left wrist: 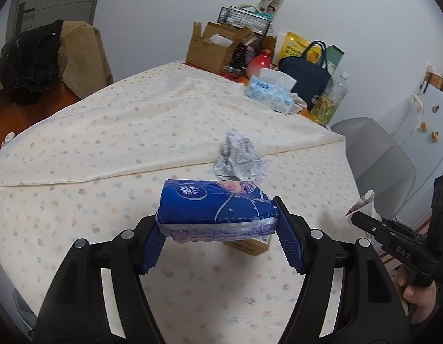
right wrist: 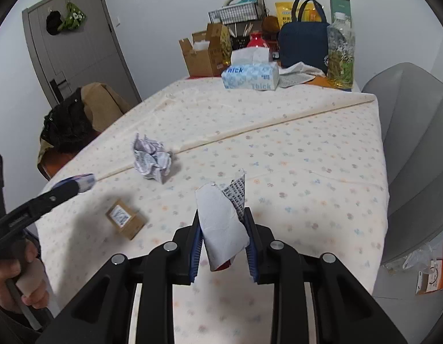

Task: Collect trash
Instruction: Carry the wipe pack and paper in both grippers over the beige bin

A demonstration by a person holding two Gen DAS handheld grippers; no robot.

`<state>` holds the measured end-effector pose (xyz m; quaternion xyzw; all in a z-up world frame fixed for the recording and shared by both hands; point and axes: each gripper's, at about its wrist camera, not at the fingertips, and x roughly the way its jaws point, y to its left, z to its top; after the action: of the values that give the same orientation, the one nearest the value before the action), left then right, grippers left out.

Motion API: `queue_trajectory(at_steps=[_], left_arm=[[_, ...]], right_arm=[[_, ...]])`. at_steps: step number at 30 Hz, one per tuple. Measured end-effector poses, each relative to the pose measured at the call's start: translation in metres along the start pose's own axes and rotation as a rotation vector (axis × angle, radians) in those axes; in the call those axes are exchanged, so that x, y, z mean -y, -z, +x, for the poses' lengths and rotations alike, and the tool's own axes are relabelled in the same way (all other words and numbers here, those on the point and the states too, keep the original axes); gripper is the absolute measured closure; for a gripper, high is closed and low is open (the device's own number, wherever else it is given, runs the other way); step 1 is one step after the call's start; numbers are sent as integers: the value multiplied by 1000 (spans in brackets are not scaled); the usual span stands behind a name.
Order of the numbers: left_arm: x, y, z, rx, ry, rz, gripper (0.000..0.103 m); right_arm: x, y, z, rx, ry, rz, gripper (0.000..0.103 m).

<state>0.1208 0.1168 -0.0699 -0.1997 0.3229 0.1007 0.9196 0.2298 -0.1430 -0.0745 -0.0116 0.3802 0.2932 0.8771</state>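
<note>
Here left tongs (left wrist: 218,229) clamp blue "Vinda" pack (left wrist: 213,206); right tongs (right wrist: 223,243) pinch printed wrapper (right wrist: 224,223).

Near half of tablecloth (right wrist: 293,172) mostly open; only crumpled paper (right wrist: 151,157) & small box (right wrist: 125,222) sit in the way. Far edge crowded w/ tissue box (right wrist: 250,76), bag (right wrist: 303,43), bottle (right wrist: 340,51).

A lived-in room of a home. A tabletop (right wrist: 307,154) wears a cream cloth with small flower prints. At its far edge sit household goods: a tissue box (right wrist: 250,76), a navy lunch bag (right wrist: 303,43), a bottle of cooking oil (right wrist: 340,54) and an open cardboard box (right wrist: 204,54). Clothes drape a chair (left wrist: 46,60); a grey door (right wrist: 75,43) has hooks, and a fridge (left wrist: 430,120) carries magnets.
</note>
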Motion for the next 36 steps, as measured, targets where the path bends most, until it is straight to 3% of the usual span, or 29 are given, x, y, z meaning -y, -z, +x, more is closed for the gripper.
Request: queue_trajectory(at_steps=[16,36], left_arm=[[83,21,-16,-5,138,120,34],[250,84,12,-145,365,383,34]], right_arm=[[41,51,-108,124,78,120,76],[164,152,-184,127,281,368,76]])
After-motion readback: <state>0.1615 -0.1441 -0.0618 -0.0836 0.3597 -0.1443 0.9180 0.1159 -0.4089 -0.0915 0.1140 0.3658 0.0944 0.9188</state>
